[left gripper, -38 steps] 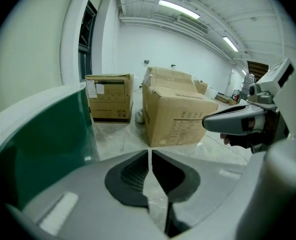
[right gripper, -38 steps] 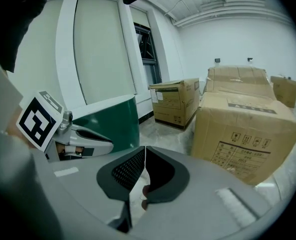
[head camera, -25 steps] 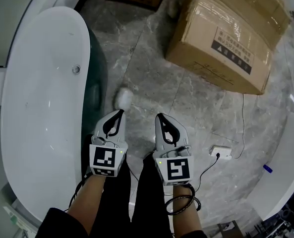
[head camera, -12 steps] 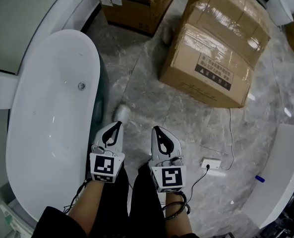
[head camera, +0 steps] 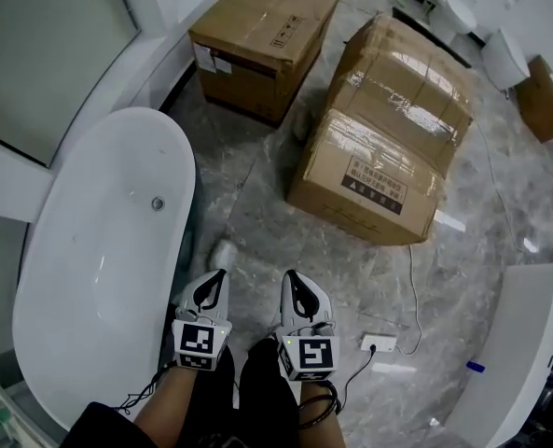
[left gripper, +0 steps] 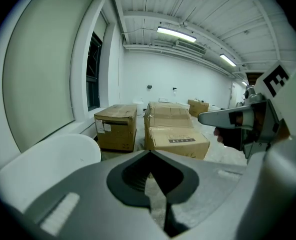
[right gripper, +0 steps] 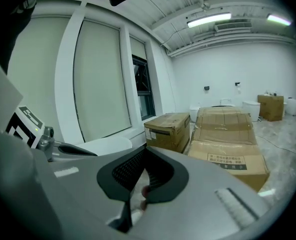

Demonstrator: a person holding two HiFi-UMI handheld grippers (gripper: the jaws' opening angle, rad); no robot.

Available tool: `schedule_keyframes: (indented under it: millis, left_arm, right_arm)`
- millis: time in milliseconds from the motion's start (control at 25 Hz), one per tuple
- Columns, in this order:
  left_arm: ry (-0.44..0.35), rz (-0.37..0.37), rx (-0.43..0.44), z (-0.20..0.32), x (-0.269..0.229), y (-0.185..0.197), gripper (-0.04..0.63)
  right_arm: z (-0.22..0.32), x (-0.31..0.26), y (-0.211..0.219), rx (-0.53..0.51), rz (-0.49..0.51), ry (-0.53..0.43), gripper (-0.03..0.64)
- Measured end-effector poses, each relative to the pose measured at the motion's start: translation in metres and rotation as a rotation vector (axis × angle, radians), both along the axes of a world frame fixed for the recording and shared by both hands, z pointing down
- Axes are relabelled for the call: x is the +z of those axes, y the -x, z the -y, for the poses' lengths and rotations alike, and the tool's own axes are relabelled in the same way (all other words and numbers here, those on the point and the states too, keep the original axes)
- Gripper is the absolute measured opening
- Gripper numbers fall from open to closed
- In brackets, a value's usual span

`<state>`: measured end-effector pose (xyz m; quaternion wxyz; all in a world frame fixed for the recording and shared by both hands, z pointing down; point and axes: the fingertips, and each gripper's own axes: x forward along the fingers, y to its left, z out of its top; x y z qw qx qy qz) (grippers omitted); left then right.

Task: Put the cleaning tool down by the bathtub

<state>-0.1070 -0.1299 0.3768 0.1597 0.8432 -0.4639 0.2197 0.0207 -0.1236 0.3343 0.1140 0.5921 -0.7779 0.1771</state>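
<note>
The left gripper (left gripper: 149,155) is filling the lower foreground. Its two grey plastic jaws are meeting tip to tip with nothing lying between them. Pale mottled stone floor (left gripper: 157,204) is showing through the dark teardrop opening behind the tips. A white, round-rimmed bathtub (left gripper: 48,156) is curving in at the lower left, beneath a tall pale window panel (left gripper: 43,69). Ahead, a brown cardboard box (left gripper: 116,128) is sitting near the tub's far end, and a larger tape-wrapped cardboard carton (left gripper: 173,129) is lying just beside it. The right gripper (left gripper: 202,118) is reaching in from the right edge, its black-and-white marker cube (left gripper: 273,79) riding above it. Long ceiling strip lights (left gripper: 176,34) are glowing overhead.
</note>
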Motion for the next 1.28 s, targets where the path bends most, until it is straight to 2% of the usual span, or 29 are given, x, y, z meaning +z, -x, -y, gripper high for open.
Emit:
schedule_keyframes:
  millis: [200,320,640,840,1040,1280]
  left_arm:
    - [-0.010,0.002,0.012,-0.005,-0.029,-0.007,0.000]
    - [-0.054,0.002,0.018,-0.004,-0.050,-0.010,0.000]
    - [-0.138,0.027,0.045,0.000,-0.095,-0.012,0.000]
    - [-0.175,0.045,0.051,-0.002,-0.119,-0.020,0.000]
    - [-0.208,-0.025,0.049,-0.005,-0.153,-0.036,0.000]
    - [-0.273,-0.011,0.033,-0.013,-0.180,-0.041,0.000]
  right_arm:
    - [-0.007,-0.024,-0.006,0.020,0.021,-0.026,0.023]
    - [-0.010,-0.049,-0.010,0.028,0.003,-0.045,0.023]
    - [-0.013,-0.097,-0.009,-0.034,0.010,-0.158,0.023]
    - [-0.022,-0.118,-0.017,-0.052,-0.001,-0.176,0.023]
    - [-0.032,-0.144,-0.022,-0.090,-0.011,-0.224,0.023]
    - [-0.044,-0.167,-0.038,-0.076,-0.028,-0.257,0.023]
